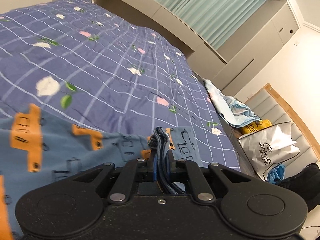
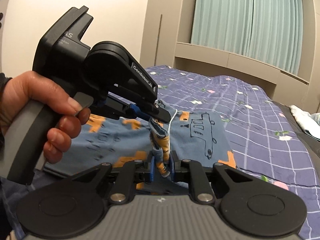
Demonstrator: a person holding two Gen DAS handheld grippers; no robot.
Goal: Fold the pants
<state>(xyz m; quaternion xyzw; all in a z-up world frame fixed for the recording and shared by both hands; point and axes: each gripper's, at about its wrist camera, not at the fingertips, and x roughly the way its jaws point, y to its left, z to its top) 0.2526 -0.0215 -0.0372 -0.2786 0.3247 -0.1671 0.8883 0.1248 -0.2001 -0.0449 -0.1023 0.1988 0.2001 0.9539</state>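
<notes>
The pants [image 1: 66, 146] are blue with orange and outlined truck prints and lie on the bed at the near edge; they also show in the right wrist view [image 2: 196, 132]. My left gripper [image 1: 161, 160] is shut on a bunched edge of the pants. In the right wrist view the left gripper [image 2: 160, 116] is held by a hand at the left and pinches the same fabric edge. My right gripper [image 2: 162, 166] is shut on a lower bunch of the pants, just below the left one. A white drawstring [image 2: 170, 132] hangs between them.
The bed's blue checked floral cover [image 1: 112, 64] stretches ahead. A light blue cloth [image 1: 234, 108], a yellow object [image 1: 258, 126] and a silver bag [image 1: 272, 148] sit beside the bed at the right. A window ledge and green curtain [image 2: 250, 20] stand behind.
</notes>
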